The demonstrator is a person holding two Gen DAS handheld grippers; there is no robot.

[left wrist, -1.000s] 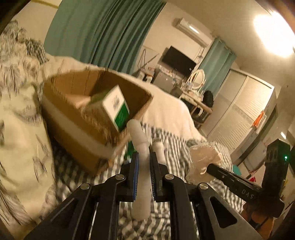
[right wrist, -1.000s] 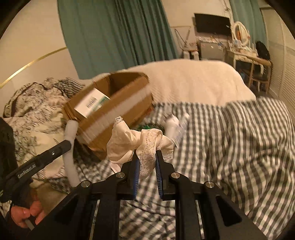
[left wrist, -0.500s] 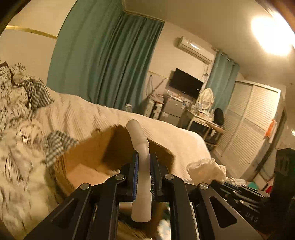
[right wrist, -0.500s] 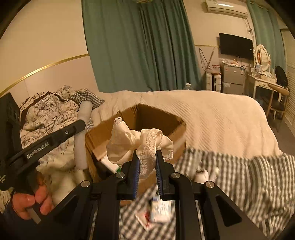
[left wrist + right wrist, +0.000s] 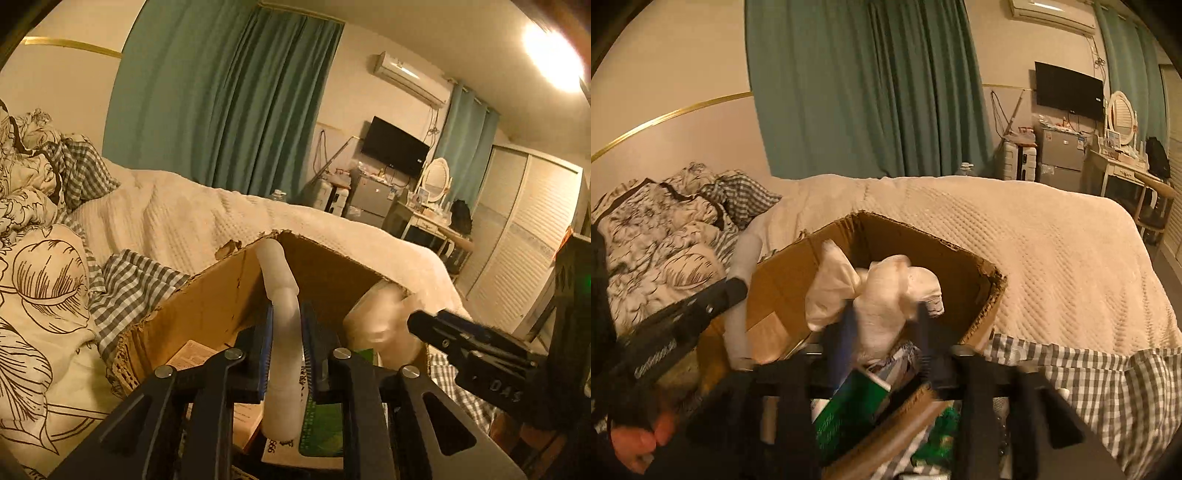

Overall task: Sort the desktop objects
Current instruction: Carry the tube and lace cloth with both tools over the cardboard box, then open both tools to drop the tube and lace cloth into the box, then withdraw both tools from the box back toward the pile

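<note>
- Cardboard box (image 5: pixel 960 280) sat open-topped on the bed (image 5: pixel 1052 258), a green carton (image 5: pixel 849 410) inside.
- Left gripper (image 5: pixel 286 350) clamped a white tube (image 5: pixel 282 332) over the box.
- Right gripper (image 5: pixel 882 343), blurred, had jaws parted around a cream lace cloth (image 5: pixel 882 295) above the box.

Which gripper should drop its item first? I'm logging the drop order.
Right, probably: the right gripper has opened, its cream cloth over the cardboard box. The left gripper clamps the white tube.
</note>
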